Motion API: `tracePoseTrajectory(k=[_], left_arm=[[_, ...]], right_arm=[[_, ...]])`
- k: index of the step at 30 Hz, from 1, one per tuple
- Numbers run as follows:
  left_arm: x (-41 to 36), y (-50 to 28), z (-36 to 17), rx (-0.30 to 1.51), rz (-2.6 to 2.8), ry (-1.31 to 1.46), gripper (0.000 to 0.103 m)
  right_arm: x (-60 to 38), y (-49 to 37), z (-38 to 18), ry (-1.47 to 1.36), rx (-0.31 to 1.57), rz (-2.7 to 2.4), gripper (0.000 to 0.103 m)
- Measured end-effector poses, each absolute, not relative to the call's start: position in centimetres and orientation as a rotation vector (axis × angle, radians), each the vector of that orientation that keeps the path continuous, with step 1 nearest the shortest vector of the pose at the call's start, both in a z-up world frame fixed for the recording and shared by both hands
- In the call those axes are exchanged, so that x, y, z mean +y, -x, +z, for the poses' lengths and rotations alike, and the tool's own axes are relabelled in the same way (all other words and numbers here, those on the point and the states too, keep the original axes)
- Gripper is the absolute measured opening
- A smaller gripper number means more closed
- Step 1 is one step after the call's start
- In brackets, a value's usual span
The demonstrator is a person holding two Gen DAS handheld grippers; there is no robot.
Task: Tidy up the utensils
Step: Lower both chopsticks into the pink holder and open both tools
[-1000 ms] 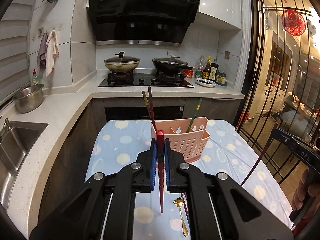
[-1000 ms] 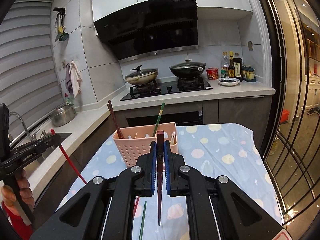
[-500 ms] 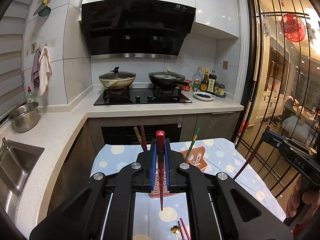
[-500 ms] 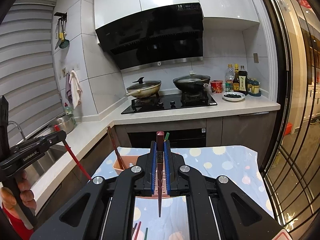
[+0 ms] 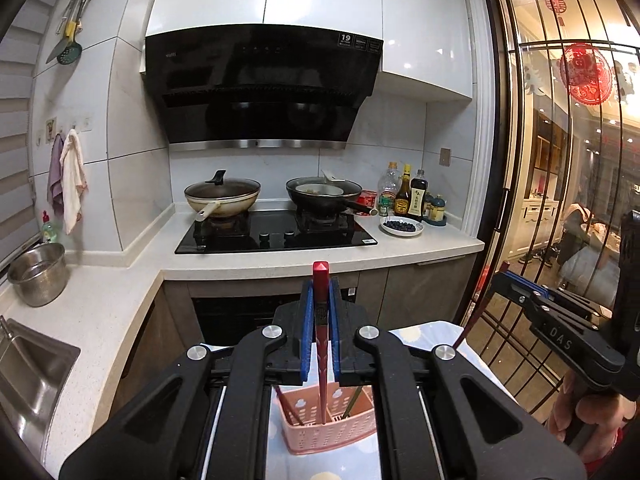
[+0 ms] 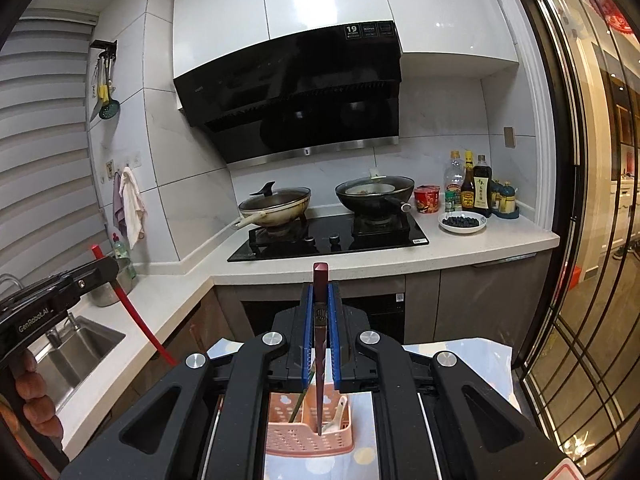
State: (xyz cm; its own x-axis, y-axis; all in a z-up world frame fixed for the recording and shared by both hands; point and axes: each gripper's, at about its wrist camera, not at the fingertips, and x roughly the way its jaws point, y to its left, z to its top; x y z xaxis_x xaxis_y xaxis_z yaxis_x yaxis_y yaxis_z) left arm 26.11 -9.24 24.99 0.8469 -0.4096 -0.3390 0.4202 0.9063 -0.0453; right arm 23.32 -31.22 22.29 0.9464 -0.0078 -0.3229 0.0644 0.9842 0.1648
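My left gripper (image 5: 320, 316) is shut on a red chopstick (image 5: 321, 376) held upright, its lower tip over the pink perforated utensil basket (image 5: 332, 432) on the dotted tablecloth. My right gripper (image 6: 320, 316) is shut on a dark red chopstick (image 6: 319, 380), its tip down inside the same basket (image 6: 308, 438), which holds a green chopstick (image 6: 298, 406) and a white spoon (image 6: 339, 410). The left gripper also shows in the right wrist view (image 6: 102, 268), and the right gripper in the left wrist view (image 5: 504, 284).
A white L-shaped counter (image 5: 400, 248) carries a black hob with two pans, sauce bottles (image 5: 408, 196) and a plate of berries (image 5: 401, 226). A steel pot (image 5: 37, 274) and sink (image 5: 24, 364) are at left. A glass door with bars (image 5: 560, 200) is at right.
Both grippers have risen and moved forward over the pink basket, each still holding its chopstick. The basket now lies below the fingers, with the chopstick tips in it.
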Motion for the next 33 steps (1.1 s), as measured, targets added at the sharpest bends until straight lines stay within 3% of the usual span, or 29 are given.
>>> tracePoseTrajectory(k=[23, 25, 26, 27, 33], left_arm=[[-13.2, -32.4, 16.4, 0.521, -0.42, -0.059, 0.008], [-13.3, -32.3, 16.2, 0.51, -0.381, -0.075, 0.021], [-13.2, -32.1, 16.1, 0.503, -0.364, -0.077, 0.036], [-13.1, -31.7, 16.1, 0.488, -0.352, -0.081, 0.041], [-12.1, -30.4, 16.3, 0.49, -0.345, -0.085, 0.045]], right_arm=[[-29.7, -31.6, 14.2, -0.122, 0.517, -0.041, 0.008], [-29.7, -31.3, 14.0, -0.121, 0.508, -0.053, 0.019], [-29.8, -31.0, 13.9, -0.123, 0.501, -0.059, 0.029], [-29.9, -30.6, 14.0, -0.128, 0.491, -0.061, 0.033], [-30.1, -28.1, 14.2, -0.137, 0.474, -0.054, 0.034]])
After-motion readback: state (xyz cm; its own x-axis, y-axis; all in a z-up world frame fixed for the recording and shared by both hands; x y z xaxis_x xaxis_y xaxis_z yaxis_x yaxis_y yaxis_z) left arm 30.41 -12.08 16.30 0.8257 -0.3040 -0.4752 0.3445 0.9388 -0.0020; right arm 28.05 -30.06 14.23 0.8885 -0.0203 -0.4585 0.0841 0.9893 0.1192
